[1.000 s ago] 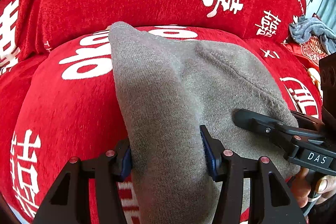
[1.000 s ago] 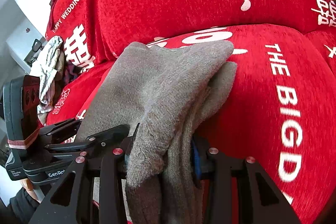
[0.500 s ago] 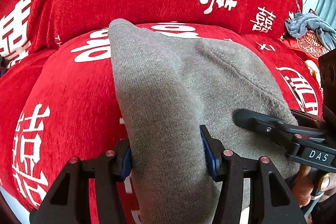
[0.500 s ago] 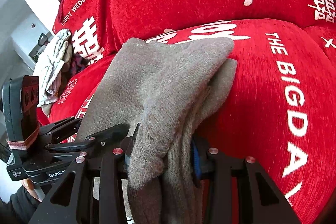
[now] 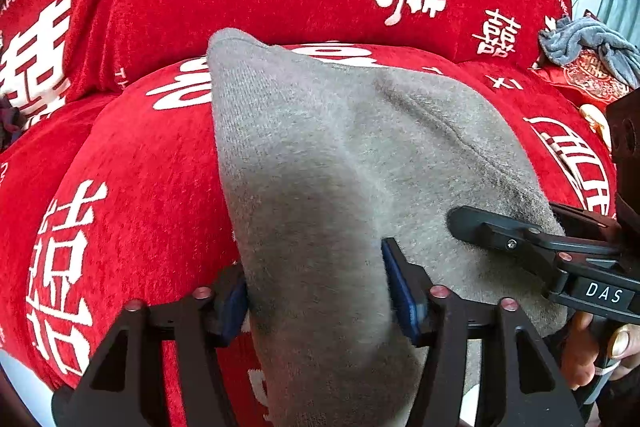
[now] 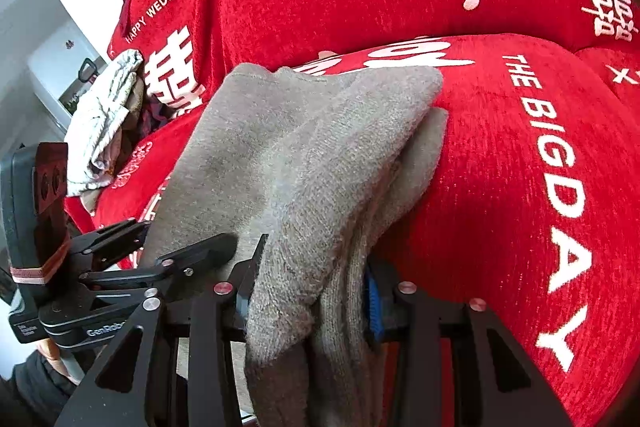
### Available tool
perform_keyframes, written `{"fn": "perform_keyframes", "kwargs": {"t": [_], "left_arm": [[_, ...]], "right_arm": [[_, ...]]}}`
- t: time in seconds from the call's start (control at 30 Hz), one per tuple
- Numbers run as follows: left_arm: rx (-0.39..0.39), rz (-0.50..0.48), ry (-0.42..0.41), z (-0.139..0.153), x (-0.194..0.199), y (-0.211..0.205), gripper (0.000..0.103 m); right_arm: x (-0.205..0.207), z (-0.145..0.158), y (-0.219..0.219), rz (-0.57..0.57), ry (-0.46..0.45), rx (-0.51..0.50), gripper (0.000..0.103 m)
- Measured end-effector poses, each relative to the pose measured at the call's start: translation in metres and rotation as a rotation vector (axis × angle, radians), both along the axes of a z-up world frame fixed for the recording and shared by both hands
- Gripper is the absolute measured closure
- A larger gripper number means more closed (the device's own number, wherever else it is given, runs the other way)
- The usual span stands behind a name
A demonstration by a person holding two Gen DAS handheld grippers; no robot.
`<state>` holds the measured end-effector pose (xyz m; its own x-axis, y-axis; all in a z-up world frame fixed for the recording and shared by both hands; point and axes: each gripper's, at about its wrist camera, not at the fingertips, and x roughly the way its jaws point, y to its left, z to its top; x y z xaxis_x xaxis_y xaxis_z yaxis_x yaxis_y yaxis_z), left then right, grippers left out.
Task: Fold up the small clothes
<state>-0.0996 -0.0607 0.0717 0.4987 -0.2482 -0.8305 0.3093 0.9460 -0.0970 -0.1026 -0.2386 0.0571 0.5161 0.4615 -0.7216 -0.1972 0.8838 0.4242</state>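
Both jaws grip the grey knitted garment [image 5: 340, 163] above the red sofa cover [image 5: 132, 163]: left gripper [image 5: 316, 287] on one edge, right gripper [image 6: 308, 291] on bunched layers. Lower both level, edges aligned.

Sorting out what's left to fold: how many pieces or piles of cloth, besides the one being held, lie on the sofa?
2: a blue-grey cloth far right in the left wrist view; a whitish bundle at the left in the right wrist view. More may be hidden behind the held grey garment.
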Motion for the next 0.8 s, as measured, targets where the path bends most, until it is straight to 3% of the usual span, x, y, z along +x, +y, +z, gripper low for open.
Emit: {"fn": "perform_keyframes", "kwargs": {"t": [0.03, 0.1, 0.23, 0.33, 0.5, 0.57, 0.6, 0.73, 0.8], "left_arm": [[0.006, 0.010, 0.002, 0.000, 0.000, 0.001, 0.031], [0.006, 0.030, -0.012, 0.006, -0.002, 0.007, 0.028], [0.014, 0.087, -0.071, 0.025, 0.006, 0.024, 0.028], [0.072, 0.104, -0.040, 0.025, 0.030, 0.023, 0.028], [0.171, 0.129, 0.010, 0.006, 0.067, 0.009, 0.028], [0.188, 0.136, 0.017, -0.001, 0.074, 0.007, 0.018], [0.204, 0.143, 0.009, -0.003, 0.075, 0.006, 0.012], [0.211, 0.147, -0.006, 0.004, 0.069, 0.008, 0.012], [0.196, 0.138, -0.036, 0.013, 0.055, 0.009, 0.012]], "right_arm": [[0.000, 0.000, 0.000, -0.003, 0.002, -0.014, 0.047], [0.000, 0.002, -0.001, -0.021, 0.011, -0.051, 0.043], [-0.009, 0.027, -0.005, -0.051, -0.082, -0.146, 0.043], [-0.004, 0.046, 0.001, -0.025, -0.139, -0.174, 0.042], [0.045, 0.033, 0.014, 0.008, -0.027, -0.156, 0.042], [0.064, 0.017, 0.012, -0.011, 0.039, -0.146, 0.042], [0.070, 0.012, 0.011, -0.018, 0.048, -0.154, 0.042], [0.071, 0.015, 0.010, -0.049, 0.059, -0.191, 0.042], [0.054, 0.027, 0.015, -0.044, 0.013, -0.213, 0.042]]}}
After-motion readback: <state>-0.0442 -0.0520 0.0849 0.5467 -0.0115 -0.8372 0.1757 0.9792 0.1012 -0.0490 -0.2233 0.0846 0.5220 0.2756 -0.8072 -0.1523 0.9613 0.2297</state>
